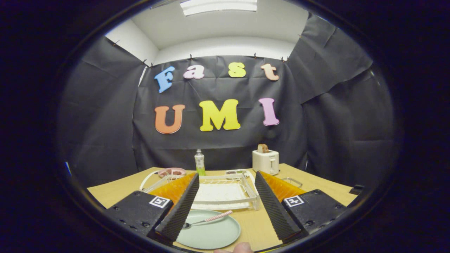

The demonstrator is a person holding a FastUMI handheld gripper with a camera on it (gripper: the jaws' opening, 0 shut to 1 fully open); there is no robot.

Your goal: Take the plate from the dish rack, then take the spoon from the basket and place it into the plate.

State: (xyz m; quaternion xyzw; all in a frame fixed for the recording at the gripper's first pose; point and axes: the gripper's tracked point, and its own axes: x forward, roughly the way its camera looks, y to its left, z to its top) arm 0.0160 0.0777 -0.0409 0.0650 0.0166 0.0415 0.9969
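Hovering low over the bench [316, 182], level and facing the booth wall: jaws [225, 214] spread wide, gripping nothing.

- Plate [211, 233]: pale green, flat on bench, between the fingers toward the left one, its left rim hidden behind that finger.
- Spoon [209, 220]: lying in plate, bowl end against the left finger's tip, pink-patterned handle angled up and right toward the rack; touching neither finger's gripping face as far as can be told.
- Rack [225, 191]: white, just beyond plate, seen through the gap between the fingers.
- Basket [151, 179]: white handle and rim left of rack, partly hidden behind left finger.
- Pink dish [171, 172]: behind basket.
- Bottle [199, 162]: clear with green base, upright beyond rack.
- Toaster [265, 161]: white, far right of bottle, bread standing in slot.
- Fingertip [242, 247]: person's, at near edge below plate.
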